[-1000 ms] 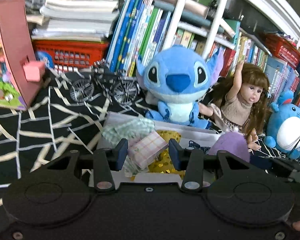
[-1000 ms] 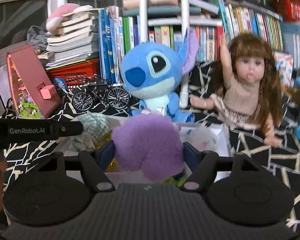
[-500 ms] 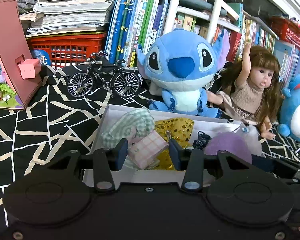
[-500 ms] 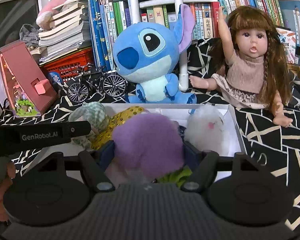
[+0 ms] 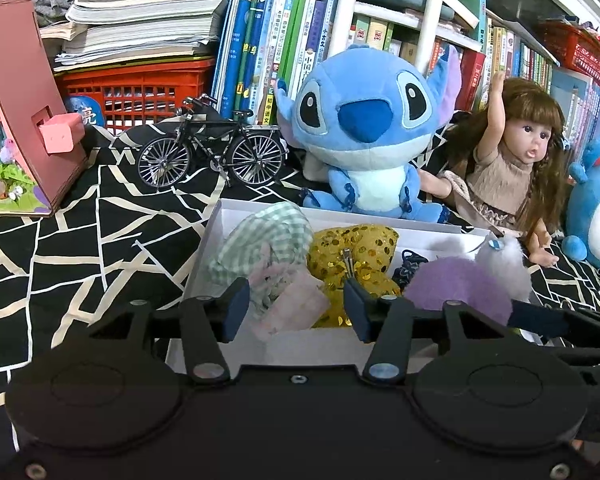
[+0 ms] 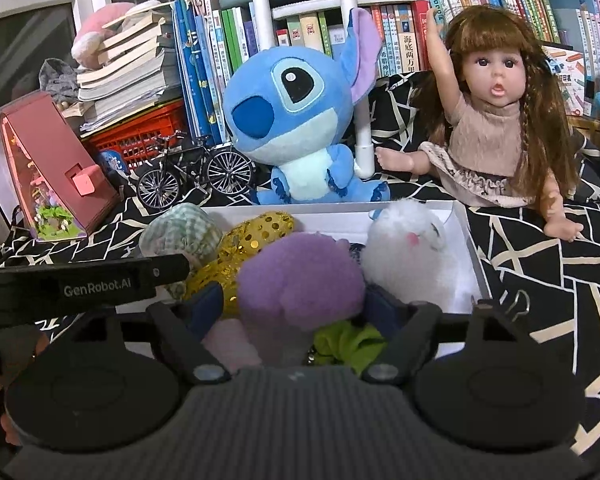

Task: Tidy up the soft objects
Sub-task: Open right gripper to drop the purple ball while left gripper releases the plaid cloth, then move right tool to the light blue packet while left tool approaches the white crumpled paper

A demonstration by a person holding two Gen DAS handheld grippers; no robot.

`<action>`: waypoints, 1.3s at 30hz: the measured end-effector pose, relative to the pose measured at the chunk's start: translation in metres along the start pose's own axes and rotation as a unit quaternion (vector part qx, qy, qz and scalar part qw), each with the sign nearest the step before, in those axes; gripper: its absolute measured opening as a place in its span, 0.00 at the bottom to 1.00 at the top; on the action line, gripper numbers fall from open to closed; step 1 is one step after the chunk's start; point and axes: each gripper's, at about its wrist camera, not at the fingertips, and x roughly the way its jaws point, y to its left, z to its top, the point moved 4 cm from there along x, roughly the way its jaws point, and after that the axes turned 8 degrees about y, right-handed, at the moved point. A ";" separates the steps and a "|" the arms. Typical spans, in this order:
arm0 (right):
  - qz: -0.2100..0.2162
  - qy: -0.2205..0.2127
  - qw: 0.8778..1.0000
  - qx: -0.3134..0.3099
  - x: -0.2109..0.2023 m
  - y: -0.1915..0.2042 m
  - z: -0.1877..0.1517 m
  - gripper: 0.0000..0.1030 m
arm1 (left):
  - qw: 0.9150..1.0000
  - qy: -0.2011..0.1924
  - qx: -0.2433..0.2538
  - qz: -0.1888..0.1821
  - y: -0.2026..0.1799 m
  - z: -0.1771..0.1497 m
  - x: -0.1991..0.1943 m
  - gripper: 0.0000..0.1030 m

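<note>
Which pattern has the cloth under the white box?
Black cloth with cream lines; left wrist view.

Your white box [image 5: 216, 236] holds a green-and-white gingham pouch [image 5: 268, 236], a gold sequinned piece [image 5: 356, 248], a pale pink checked bundle [image 5: 296, 308], a lilac fluffy ball [image 6: 300, 280] and a white fluffy toy [image 6: 408, 248]. At twelve o'clock sits your blue plush [image 5: 364, 132]. The cloth [image 5: 80, 248] is black with cream lines.

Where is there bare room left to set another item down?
Bare cloth lies between the pink dollhouse, toy bicycle and white box; another patch lies right of the box, below the doll. The box interior is crowded.
</note>
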 end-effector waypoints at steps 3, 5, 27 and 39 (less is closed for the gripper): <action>0.001 -0.003 1.000 0.002 -0.004 -0.001 -0.001 0.85 | 1.000 0.000 0.000 0.003 0.001 -0.001 -0.003 0.67; 0.003 -0.006 1.000 0.004 -0.007 -0.002 -0.002 0.87 | 1.000 -0.003 -0.004 0.005 0.003 -0.002 -0.006 0.69; -0.009 -0.049 0.998 -0.050 -0.054 0.017 -0.014 0.91 | 1.000 -0.012 0.014 0.006 0.005 -0.021 -0.052 0.77; 0.002 -0.066 0.995 -0.069 -0.086 0.029 -0.039 0.95 | 0.999 -0.018 0.035 0.008 0.006 -0.053 -0.093 0.80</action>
